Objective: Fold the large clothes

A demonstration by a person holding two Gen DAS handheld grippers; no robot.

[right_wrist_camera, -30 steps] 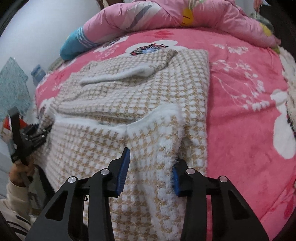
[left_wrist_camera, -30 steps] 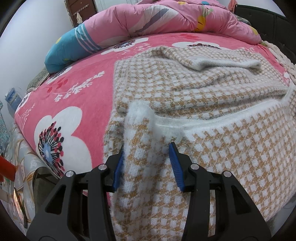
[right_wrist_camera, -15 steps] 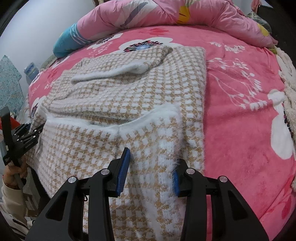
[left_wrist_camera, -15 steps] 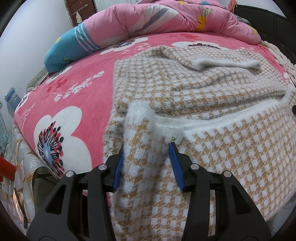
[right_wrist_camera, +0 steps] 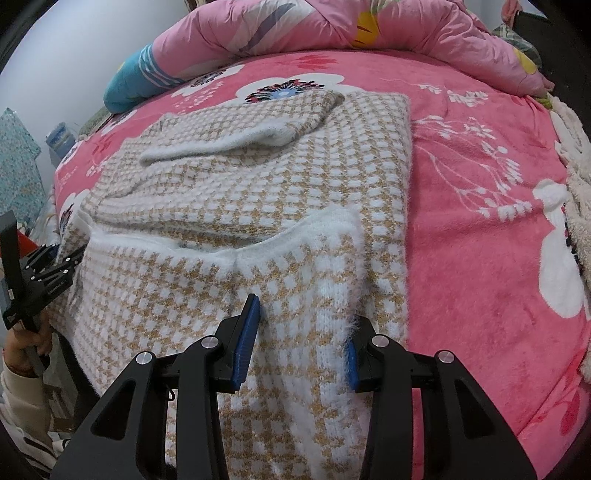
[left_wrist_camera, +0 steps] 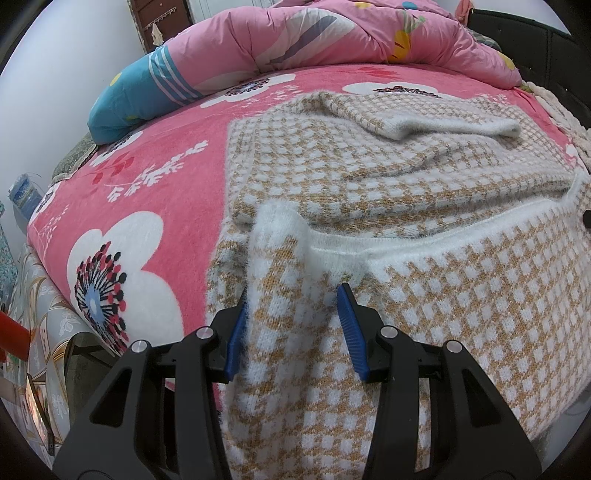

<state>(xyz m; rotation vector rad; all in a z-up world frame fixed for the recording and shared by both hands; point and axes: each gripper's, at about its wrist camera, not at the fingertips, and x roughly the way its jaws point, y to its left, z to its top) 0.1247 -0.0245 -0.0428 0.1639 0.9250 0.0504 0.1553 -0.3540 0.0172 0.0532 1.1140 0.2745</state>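
Note:
A tan-and-white checked sweater (left_wrist_camera: 369,177) lies spread on the pink flowered bed cover (left_wrist_camera: 155,192), with a folded sleeve across its far part. Its near part, edged with a fluffy white band, is raised and doubled back toward the far side. My left gripper (left_wrist_camera: 291,295) is shut on the left corner of that raised part. In the right wrist view the same sweater (right_wrist_camera: 258,184) shows, and my right gripper (right_wrist_camera: 304,310) is shut on its right corner. The left gripper (right_wrist_camera: 68,258) also appears there at the far left, held by a hand (right_wrist_camera: 26,339).
A rolled pink quilt (left_wrist_camera: 314,33) and a blue striped pillow (left_wrist_camera: 129,103) lie along the far side of the bed. A cream knitted throw (right_wrist_camera: 576,192) sits at the right edge. The bed's patterned side (left_wrist_camera: 37,332) drops off at the near left.

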